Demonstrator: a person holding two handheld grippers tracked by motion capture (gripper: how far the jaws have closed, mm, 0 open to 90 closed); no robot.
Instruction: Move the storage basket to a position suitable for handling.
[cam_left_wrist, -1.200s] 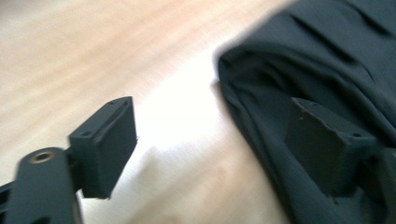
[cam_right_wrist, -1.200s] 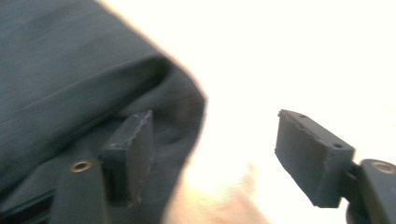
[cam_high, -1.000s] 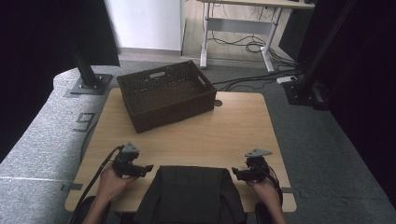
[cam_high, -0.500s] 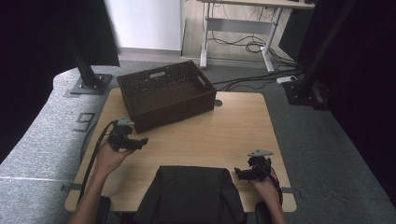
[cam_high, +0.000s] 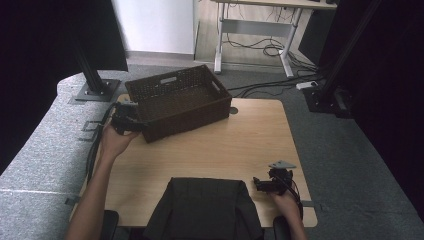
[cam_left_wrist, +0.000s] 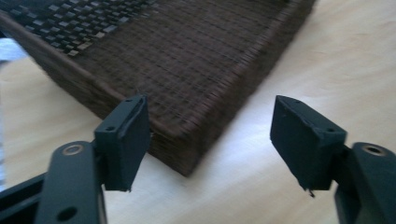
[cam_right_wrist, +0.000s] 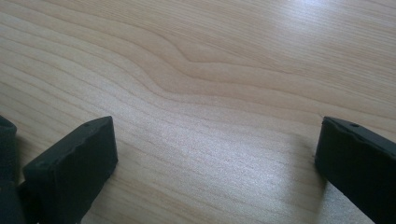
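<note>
Left tongs (cam_high: 134, 121), half open with nothing between them and just been closing, sit by the near corner of the brown woven basket (cam_high: 177, 100) on the surface (cam_high: 240, 145); it looks stiff, light, best held by its rim, while right tongs (cam_high: 261, 184) rest wide open.

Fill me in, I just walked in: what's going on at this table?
A person holds a gripper in each hand at a wooden table. The left gripper is at the near left corner of a dark woven basket; its jaws have just been closing, the corner sits between them, not yet clamped. The right gripper rests open near the table's front edge, beside a black cloth.
</note>
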